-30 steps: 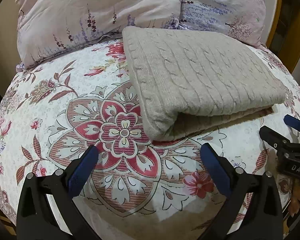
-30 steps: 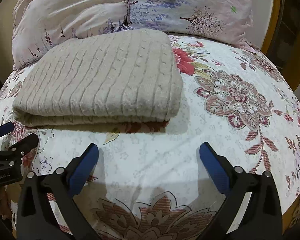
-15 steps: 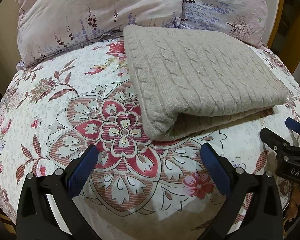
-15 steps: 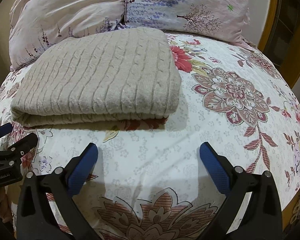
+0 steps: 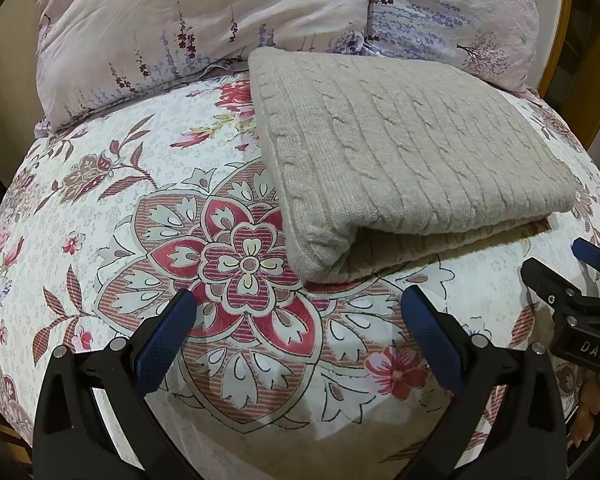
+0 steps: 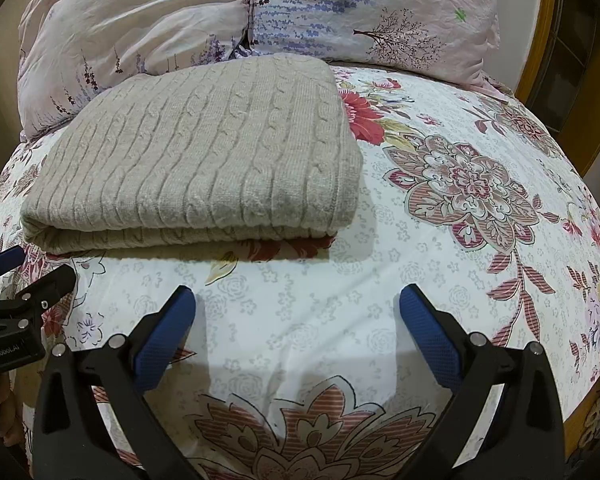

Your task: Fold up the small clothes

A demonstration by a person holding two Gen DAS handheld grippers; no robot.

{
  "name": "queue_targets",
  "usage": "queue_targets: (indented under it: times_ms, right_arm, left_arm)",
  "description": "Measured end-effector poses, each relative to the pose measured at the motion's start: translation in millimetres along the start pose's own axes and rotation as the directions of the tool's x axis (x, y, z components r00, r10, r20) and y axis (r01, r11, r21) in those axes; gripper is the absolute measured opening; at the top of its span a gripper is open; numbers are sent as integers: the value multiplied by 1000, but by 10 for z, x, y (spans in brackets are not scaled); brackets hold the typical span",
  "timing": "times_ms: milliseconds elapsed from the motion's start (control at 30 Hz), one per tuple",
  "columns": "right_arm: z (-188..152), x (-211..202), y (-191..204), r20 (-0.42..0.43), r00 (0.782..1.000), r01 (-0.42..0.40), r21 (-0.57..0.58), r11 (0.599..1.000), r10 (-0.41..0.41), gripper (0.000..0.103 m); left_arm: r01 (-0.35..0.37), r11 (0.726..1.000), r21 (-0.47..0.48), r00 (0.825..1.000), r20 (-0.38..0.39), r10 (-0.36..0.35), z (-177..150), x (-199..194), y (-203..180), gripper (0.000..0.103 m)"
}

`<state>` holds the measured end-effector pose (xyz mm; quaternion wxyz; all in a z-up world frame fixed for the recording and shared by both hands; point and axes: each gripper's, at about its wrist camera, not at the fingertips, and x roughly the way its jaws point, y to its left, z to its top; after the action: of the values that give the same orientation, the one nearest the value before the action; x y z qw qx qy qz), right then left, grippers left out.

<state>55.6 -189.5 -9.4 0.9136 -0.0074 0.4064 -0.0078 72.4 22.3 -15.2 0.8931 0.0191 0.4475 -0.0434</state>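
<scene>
A beige cable-knit sweater (image 5: 404, 160) lies folded into a neat rectangle on the floral bedsheet (image 5: 148, 208); it also shows in the right wrist view (image 6: 204, 152). My left gripper (image 5: 298, 312) is open and empty, above the sheet just short of the sweater's near left corner. My right gripper (image 6: 296, 308) is open and empty, above the sheet in front of the sweater's near right edge. Each gripper shows at the edge of the other's view: the right one (image 5: 572, 276), the left one (image 6: 24, 276).
Two pale floral pillows (image 5: 204, 28) lie against the headboard behind the sweater, also in the right wrist view (image 6: 364, 12). A wooden bed frame (image 6: 548, 40) rises at the right. The bed's near edge drops off below the grippers.
Both grippers have drawn back and risen slightly from the sweater. The sweater has not moved.
</scene>
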Motion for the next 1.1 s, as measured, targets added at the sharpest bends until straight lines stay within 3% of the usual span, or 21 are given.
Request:
queue_targets:
  times_ms: [1100]
  right_arm:
    - [2, 13, 6, 0, 1000, 0, -1, 1000, 0, 101]
  left_arm:
    - [-8, 1000, -11, 1000, -18, 8, 9, 8, 2, 102]
